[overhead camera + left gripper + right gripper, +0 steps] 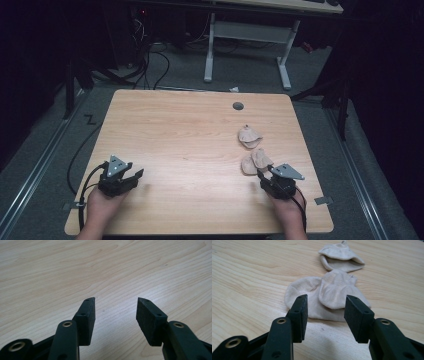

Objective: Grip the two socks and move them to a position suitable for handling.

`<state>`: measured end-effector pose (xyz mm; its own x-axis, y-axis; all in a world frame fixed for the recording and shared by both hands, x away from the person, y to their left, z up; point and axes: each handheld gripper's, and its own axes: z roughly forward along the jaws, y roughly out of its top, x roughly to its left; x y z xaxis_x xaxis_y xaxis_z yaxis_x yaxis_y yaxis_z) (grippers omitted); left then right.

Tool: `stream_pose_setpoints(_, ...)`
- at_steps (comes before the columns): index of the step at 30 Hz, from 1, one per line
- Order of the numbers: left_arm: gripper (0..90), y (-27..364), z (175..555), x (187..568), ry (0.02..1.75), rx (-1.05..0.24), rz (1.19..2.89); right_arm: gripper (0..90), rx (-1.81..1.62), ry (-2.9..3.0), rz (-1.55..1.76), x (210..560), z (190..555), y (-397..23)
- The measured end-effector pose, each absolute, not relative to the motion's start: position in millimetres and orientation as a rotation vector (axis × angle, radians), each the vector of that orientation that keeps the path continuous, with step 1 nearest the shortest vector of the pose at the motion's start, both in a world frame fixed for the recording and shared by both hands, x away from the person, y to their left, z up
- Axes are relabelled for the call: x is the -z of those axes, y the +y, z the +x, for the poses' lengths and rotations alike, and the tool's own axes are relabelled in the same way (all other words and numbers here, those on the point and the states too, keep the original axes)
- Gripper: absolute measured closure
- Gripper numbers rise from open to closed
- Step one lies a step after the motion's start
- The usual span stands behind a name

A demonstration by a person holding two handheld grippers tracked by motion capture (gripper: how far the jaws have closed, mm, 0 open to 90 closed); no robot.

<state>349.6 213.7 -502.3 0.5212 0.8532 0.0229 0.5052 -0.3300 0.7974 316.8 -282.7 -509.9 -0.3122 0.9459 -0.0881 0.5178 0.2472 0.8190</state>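
Note:
Two small beige socks lie on the wooden table at its right side. The nearer sock is crumpled just ahead of my right gripper, whose jaws stand open with only the sock's near edge showing between them, untouched. The farther sock lies beyond it, its mouth gaping. My left gripper rests at the table's front left, open over bare wood, with nothing between its jaws.
A round grey cable hole sits near the table's far edge. Beyond the table stand a white desk frame and cables on the dark floor. Metal rails run along the floor on both sides.

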Motion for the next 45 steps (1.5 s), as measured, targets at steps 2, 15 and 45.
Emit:
stream_pose_setpoints(2,50.0,213.2,350.4,502.0,1.103,-0.576,1.996,53.7,-0.939,1.937,1.325,510.4,316.7,-283.1)
stream_pose_setpoints(15,48.5,204.9,350.8,503.6,1.075,-0.537,2.027,50.6,-0.945,1.965,1.317,509.4,317.0,-285.3)
stream_pose_setpoints(45,44.7,201.0,344.6,504.2,1.055,-0.508,2.016,89.9,-0.901,1.934,1.430,499.7,377.7,-300.3)
